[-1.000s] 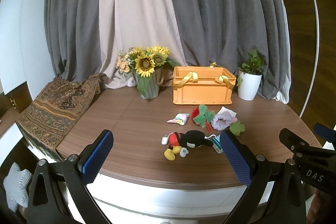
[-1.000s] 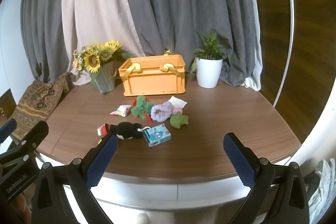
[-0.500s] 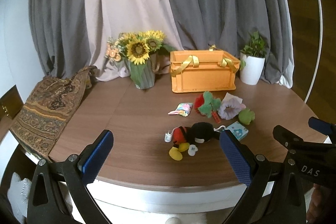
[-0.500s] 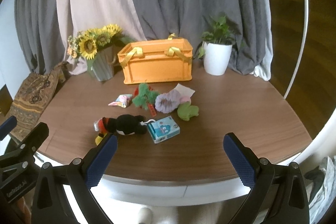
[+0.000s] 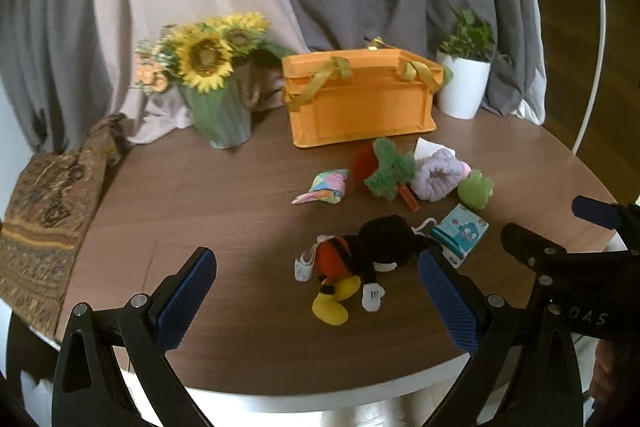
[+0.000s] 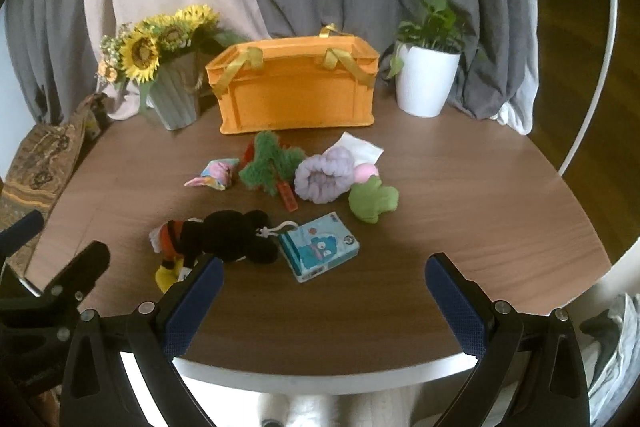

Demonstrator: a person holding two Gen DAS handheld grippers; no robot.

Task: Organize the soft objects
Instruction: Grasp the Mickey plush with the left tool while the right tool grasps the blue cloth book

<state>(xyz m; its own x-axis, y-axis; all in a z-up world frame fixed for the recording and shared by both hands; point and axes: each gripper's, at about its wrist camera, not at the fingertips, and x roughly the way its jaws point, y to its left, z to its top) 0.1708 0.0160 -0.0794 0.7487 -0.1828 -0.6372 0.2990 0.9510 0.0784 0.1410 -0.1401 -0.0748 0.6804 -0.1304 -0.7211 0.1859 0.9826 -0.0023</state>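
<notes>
Plush black and red, the mouse doll (image 5: pixel 360 259) lies on its side on the brown desk (image 5: pixel 224 211), nearest the front edge and just ahead of the left tongs (image 5: pixel 316 291), whose blue pads stand wide apart with nothing between them. At its 3 o'clock, touching its head by a white loop, lies a flat blue card pack (image 6: pixel 318 251). Further back, toward 12 o'clock, the other soft things sit close together: a pastel pouch (image 5: pixel 324 185), a shaggy green and red toy (image 5: pixel 386 169), a lilac scrunchie (image 5: pixel 434 175) and a green frog (image 5: pixel 475 189), with a white cloth (image 6: pixel 360 149) behind them. Beyond these, still at 12 o'clock, stands the orange crate (image 5: pixel 360 103) with yellow straps draped over its rim; this is, I judge, where the soft things belong. The sunflower vase (image 5: pixel 220 107) is at its 9 o'clock, the white plant pot (image 5: pixel 462 87) at its 3 o'clock. The right tongs (image 6: pixel 324 303) are likewise spread open and empty, held above the desk's front edge.

Nothing is in the crate that can be seen, so the work looks barely begun. The doll seems the first pick. To do it well, bring the left tongs down over the thick black body, not a limb, close firmly since plush gives, and lift clear so the loop does not drag the card pack along.
</notes>
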